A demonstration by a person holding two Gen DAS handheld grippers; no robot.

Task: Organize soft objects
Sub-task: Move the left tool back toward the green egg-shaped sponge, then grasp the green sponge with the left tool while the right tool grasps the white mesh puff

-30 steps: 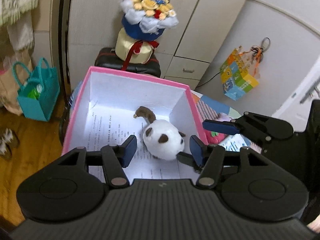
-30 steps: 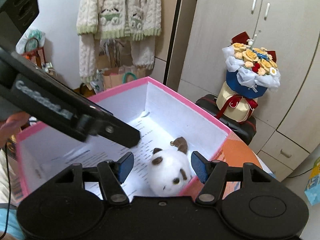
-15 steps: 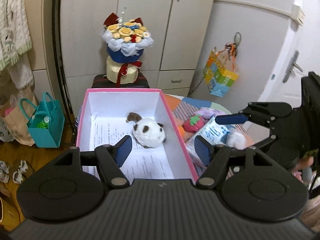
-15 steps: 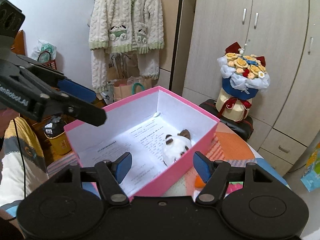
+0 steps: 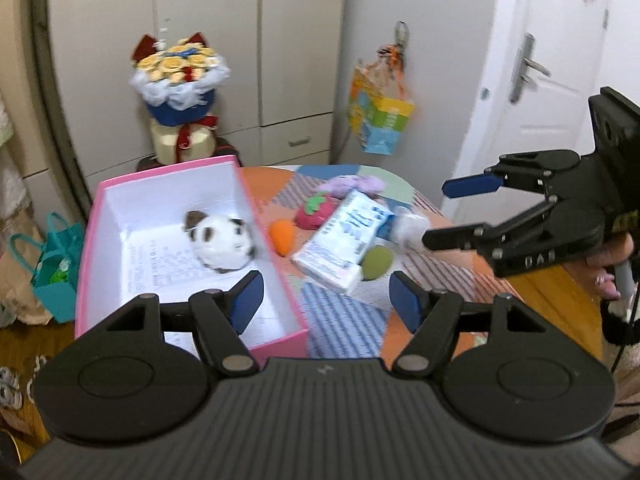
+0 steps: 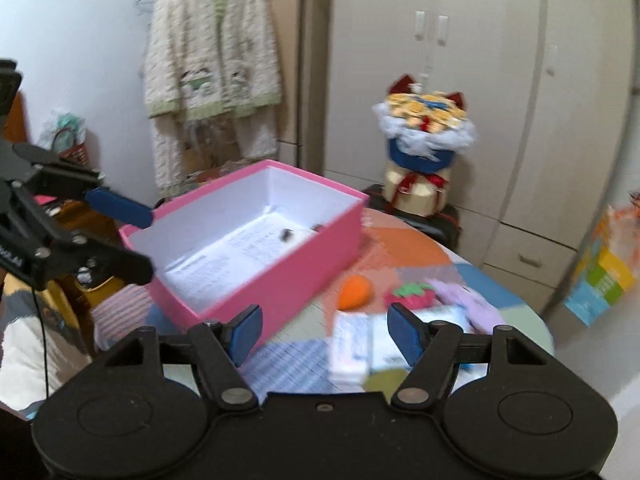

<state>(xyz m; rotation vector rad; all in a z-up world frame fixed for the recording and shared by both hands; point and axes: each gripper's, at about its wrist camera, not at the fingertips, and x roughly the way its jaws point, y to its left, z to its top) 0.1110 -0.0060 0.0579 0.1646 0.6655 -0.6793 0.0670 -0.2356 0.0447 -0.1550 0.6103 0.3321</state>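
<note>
Soft toys were split between two places: one lay inside the pink rectangular cardboard box point(image 5: 90, 240) with white inner walls, the rest on the round table covered by a patchwork cloth point(image 5: 340, 320) just to the box's right. A printed paper sheet point(image 5: 160, 264) lined the floor of the box, and on it, against the right wall, rested the white plush animal with brown patches point(image 5: 222, 246). Beside the box on the cloth lay a white and blue soft tissue pack point(image 5: 344, 244), tilted, with a purple plush point(image 5: 352, 184) behind it, a red plush strawberry with a green leaf point(image 5: 316, 212) and a small orange plush carrot point(image 5: 282, 236) near the box wall, and an olive-green round plush point(image 5: 376, 264) touching the pack's near end.

The left gripper point(image 5: 326, 300) hovered above the box's near right corner and the cloth, its blue-padded jaws spread wide and holding nothing. The right gripper point(image 6: 324, 330) hung over the cloth above the tissue pack, its jaws likewise spread apart and empty. Both views were blurred, so finer detail of the toys could not be made out.
</note>
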